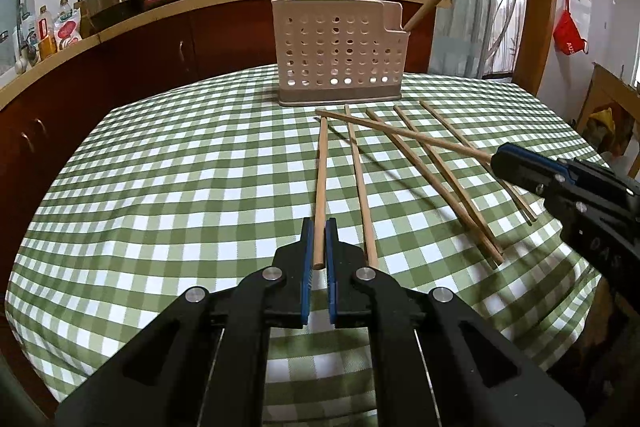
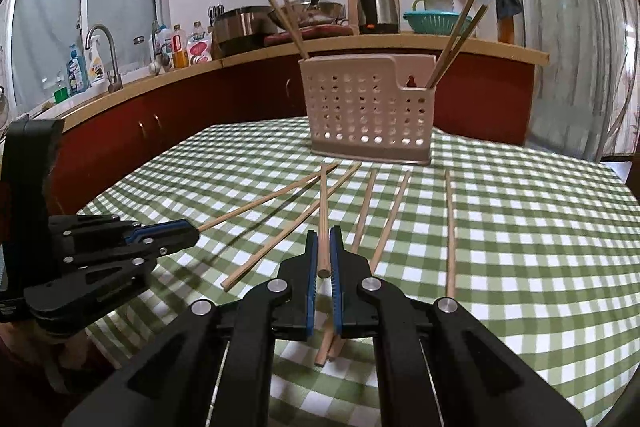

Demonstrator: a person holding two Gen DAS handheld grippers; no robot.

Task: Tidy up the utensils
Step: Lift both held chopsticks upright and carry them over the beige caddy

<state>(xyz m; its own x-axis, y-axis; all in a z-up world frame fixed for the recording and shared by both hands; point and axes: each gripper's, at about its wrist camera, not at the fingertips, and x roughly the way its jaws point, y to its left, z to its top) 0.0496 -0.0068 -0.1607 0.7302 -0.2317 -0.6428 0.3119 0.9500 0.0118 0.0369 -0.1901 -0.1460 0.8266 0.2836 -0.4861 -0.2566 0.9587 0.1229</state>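
1. Each claw pinches one chopstick by its near end.
2. The left claw (image 1: 319, 227) is nearly shut around a stick (image 1: 321, 179) at the bottom middle of its view.
3. The right claw (image 2: 324, 237) is nearly shut around another stick (image 2: 323, 215) at the bottom middle of its view.
4. More loose sticks (image 2: 450, 227) lie spread on the checked cloth (image 1: 180, 187) in the middle.
5. The holder (image 1: 336, 55) stands at the top middle, past the sticks.
6. Four sticks lean in it, two at each end.

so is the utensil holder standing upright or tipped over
Upright. The utensil holder sits flat on its base on the checked tablecloth, with chopsticks sticking up out of it.
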